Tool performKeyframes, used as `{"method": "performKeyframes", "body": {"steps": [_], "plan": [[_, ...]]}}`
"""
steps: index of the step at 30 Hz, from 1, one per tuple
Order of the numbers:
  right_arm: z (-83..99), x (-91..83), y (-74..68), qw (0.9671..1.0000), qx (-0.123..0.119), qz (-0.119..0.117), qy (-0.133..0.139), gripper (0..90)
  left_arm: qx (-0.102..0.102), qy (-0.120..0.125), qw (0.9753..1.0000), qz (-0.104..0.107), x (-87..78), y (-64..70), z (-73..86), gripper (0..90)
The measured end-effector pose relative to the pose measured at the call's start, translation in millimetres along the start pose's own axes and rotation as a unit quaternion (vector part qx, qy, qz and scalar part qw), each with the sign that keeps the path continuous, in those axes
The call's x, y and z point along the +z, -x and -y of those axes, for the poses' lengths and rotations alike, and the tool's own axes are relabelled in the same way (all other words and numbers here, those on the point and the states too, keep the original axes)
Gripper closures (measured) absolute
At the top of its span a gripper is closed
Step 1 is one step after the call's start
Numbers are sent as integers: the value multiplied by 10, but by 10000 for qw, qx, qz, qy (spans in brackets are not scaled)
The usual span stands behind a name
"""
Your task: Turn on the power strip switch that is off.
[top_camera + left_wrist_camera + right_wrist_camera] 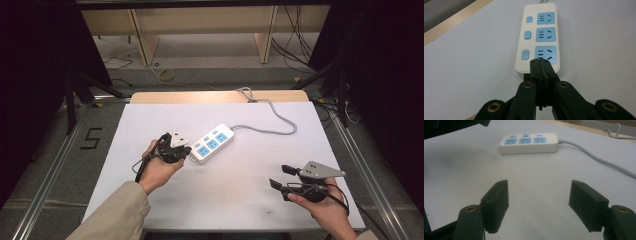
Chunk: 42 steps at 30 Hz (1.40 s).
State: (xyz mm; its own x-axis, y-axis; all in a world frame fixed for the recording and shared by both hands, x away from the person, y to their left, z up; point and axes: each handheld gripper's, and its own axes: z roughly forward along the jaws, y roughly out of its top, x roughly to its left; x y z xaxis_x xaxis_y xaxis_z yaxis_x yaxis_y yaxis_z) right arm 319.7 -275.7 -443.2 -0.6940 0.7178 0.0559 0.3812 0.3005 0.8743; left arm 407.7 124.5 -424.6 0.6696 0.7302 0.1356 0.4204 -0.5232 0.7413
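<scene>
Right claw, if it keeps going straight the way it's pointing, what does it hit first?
Probably the power strip. The open right claw has bare white table ahead of it until then, though the depth is hard to judge.

I count one power strip [213, 143] on my worktop [240, 190], white, with one grey cable [270, 127] running from its far end. On its face I count three blue sockets [545, 33] in a row and three blue switches [527, 35], one beside each socket. I hold two hand-held grippers, one left hand-held gripper [187, 150] and one right hand-held gripper [281, 176], each with two black jaws.
</scene>
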Motion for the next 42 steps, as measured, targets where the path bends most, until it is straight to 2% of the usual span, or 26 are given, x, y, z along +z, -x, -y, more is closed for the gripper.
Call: {"method": "performKeyframes", "body": {"steps": [42], "plan": [[4, 0, 3, 10000, 2, 23, -29, 323, -40, -20, 10000, -5, 189, -63, -163, 899]]}}
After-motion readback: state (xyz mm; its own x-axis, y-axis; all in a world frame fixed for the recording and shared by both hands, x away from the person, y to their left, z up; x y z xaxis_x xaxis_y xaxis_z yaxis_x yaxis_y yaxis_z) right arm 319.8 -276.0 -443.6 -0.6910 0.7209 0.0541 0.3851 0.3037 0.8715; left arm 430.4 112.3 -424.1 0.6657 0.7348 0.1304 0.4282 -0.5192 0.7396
